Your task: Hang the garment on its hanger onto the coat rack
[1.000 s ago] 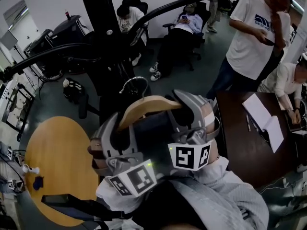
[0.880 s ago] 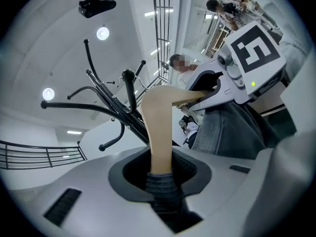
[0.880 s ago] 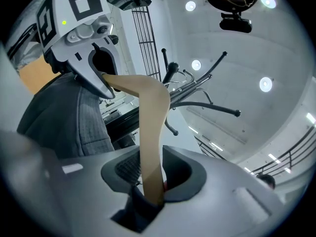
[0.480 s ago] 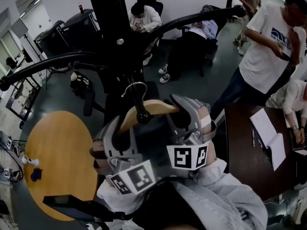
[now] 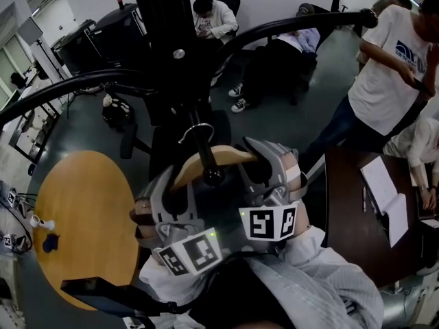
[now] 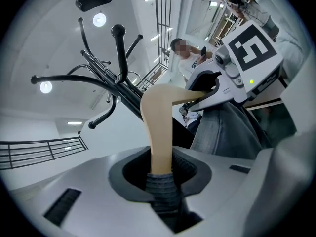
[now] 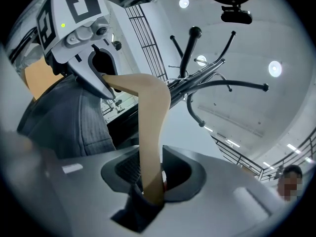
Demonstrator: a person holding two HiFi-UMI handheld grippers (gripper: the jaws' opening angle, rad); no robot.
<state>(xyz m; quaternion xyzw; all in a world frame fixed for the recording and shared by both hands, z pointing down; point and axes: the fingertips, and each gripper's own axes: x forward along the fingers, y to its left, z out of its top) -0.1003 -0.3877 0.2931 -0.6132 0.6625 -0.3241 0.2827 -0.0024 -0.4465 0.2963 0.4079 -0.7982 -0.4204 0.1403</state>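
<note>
1. Wooden hanger (image 6: pixel 160 127) ends sit between the jaws: left gripper (image 6: pixel 160 174) and right gripper (image 7: pixel 148 181) each clamp one end, jaws part-closed.
2. Grey garment (image 6: pixel 227 132) drapes the hanger between the grippers.
3. Hanger hook (image 5: pixel 195 130) is close to a coat rack (image 5: pixel 171 46) arm; contact unclear.

Grey moulded left gripper (image 5: pixel 177 184), matching right gripper (image 5: pixel 264 157), 2 black-and-white marker cubes (image 5: pixel 192 254), pale grey sleeves (image 5: pixel 322 279)

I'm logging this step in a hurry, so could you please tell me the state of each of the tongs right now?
Left tongs: closed on the hanger.
Right tongs: closed on the hanger's other end.
</note>
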